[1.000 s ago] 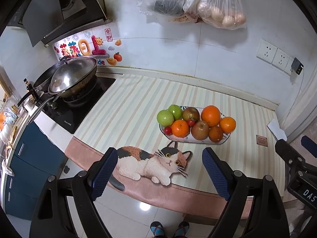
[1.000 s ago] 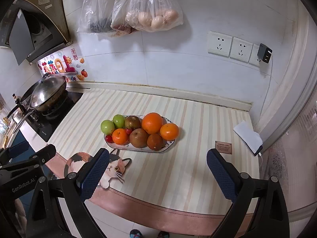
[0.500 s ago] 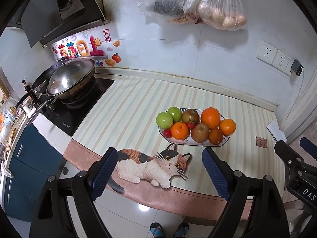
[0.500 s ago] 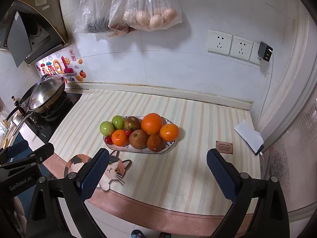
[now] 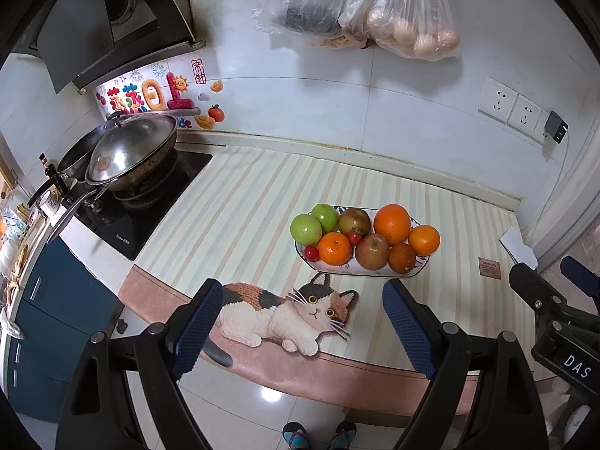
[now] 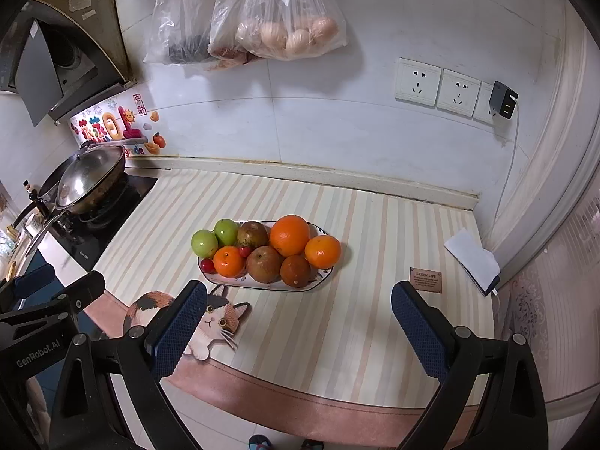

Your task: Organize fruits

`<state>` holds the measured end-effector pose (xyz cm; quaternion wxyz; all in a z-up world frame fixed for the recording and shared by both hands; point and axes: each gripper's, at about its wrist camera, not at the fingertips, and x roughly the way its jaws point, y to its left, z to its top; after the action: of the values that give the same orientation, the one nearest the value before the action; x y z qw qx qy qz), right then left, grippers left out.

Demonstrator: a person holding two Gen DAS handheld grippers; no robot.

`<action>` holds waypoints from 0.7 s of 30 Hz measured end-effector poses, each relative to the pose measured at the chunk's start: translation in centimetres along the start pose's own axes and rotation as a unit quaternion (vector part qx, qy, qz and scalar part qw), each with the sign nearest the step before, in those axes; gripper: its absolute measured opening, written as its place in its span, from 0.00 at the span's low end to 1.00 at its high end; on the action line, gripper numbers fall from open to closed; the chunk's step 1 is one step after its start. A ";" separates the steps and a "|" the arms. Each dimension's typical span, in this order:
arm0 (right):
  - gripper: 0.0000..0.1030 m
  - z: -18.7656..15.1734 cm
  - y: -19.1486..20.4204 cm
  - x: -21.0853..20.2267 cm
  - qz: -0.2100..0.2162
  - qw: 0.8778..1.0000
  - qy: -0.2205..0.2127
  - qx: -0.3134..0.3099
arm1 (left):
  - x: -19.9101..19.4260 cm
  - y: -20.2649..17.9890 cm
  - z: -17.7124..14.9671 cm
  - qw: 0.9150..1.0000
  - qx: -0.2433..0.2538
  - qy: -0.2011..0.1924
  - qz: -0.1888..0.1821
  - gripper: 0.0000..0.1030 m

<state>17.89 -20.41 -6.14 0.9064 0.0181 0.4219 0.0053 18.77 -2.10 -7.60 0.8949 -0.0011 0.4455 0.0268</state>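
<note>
The left gripper (image 5: 300, 322) hangs above the near edge of the counter with its blue-padded fingers (image 5: 195, 322) spread wide and nothing between them; the right gripper (image 6: 296, 322) hangs beside it, its fingers (image 6: 180, 326) just as wide apart and empty. The plate of fruit (image 5: 360, 272) lies on the striped mat (image 5: 243, 210) ahead of both pairs of fingertips, well apart from them: in the left view it sits beyond the gap and nearer the right finger, in the right view beyond the gap and nearer the left finger. On the plate two green apples (image 5: 305, 228) lie at the left end, a large orange (image 5: 392, 223) at the back right, a smaller orange (image 5: 423, 240) at the right end, another orange (image 5: 335, 248) at the front left, two brownish-red apples (image 5: 372, 251) in the middle, a dark orange-brown fruit (image 5: 402, 258) at the front right, and small red fruits (image 5: 310, 253) tucked among them. The cat picture (image 5: 285, 315) printed on the mat lies between the left gripper's fingertips and the plate; in the right view the left finger partly covers it. Far to the left of the fingers a wok (image 5: 131, 153) stands on the stove, and to the right, past the right finger, a small brown label (image 6: 425, 279) and a white phone-like thing (image 6: 472, 260) lie on the mat
</note>
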 end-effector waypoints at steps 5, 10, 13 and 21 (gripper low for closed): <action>0.98 -0.4 0.1 -0.6 0.003 1.000 -0.003 -0.002 | -0.3 -0.1 -0.2 1.000 -0.001 -0.005 0.001 0.85; 0.98 -0.6 0.2 -1.0 0.003 1.000 -0.005 -0.002 | -0.9 -0.2 -0.5 1.000 0.001 -0.012 0.000 0.98; 0.98 -0.6 0.2 -1.1 0.004 1.000 -0.006 -0.001 | -1.3 -0.2 -0.6 1.000 -0.002 -0.016 -0.003 0.98; 0.98 -0.6 0.2 -1.4 0.005 1.000 -0.006 -0.001 | -1.3 -0.2 -0.6 1.000 -0.001 -0.016 -0.003 0.99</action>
<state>16.51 -20.21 -5.48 0.9091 0.0195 0.4160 0.0095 17.54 -2.41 -6.92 0.9021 -0.0029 0.4308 0.0251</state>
